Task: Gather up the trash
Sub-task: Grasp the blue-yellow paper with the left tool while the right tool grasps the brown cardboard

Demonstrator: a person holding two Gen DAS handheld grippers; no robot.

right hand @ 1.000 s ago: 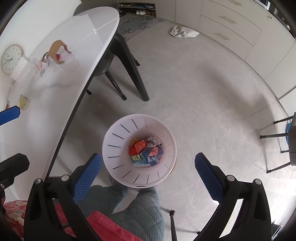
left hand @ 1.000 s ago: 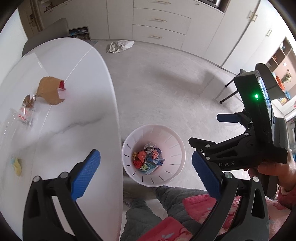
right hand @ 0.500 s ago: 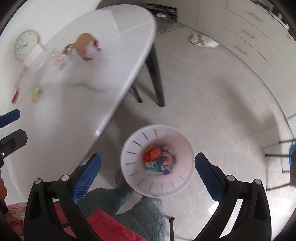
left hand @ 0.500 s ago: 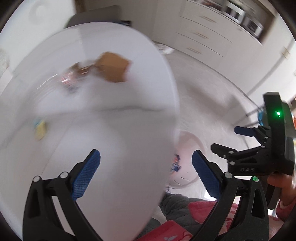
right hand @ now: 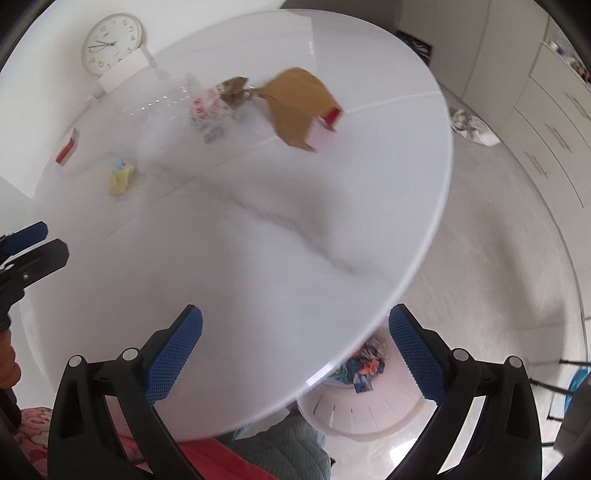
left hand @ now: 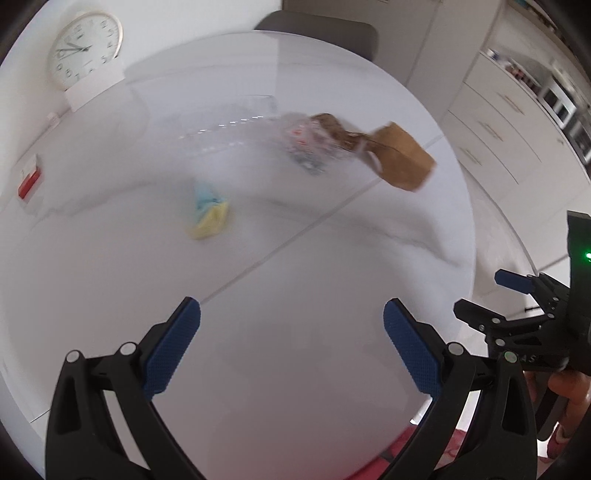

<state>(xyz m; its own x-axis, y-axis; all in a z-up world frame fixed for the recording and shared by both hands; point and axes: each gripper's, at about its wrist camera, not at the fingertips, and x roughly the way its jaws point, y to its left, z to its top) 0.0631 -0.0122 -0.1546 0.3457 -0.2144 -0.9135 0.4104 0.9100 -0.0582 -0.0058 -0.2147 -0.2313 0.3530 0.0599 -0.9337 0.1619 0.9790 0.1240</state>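
Note:
On the white round table (left hand: pixel 295 369) lie a yellow and blue crumpled scrap (left hand: pixel 208 216), a clear plastic wrapper with red print (left hand: pixel 308 146) and a brown cardboard piece (left hand: pixel 402 162). They also show in the right wrist view: scrap (right hand: pixel 121 179), wrapper (right hand: pixel 207 107), cardboard (right hand: pixel 297 107). My left gripper (left hand: pixel 291 343) is open and empty over the near table. My right gripper (right hand: pixel 295 350) is open and empty over the table's edge. The white trash bin (right hand: pixel 354 410) with colourful scraps stands on the floor, partly hidden under the table.
A clock (left hand: pixel 85 44) leans at the wall behind the table. A small red and white box (left hand: pixel 27 181) lies at the table's far left. A crumpled white bag (right hand: pixel 474 127) lies on the floor by the cabinets. A chair back (left hand: pixel 317 29) stands behind the table.
Both grippers have swung from over the bin up toward the table. The table trash is now ahead of both, and the bin has slid to the lower edge of the right view.

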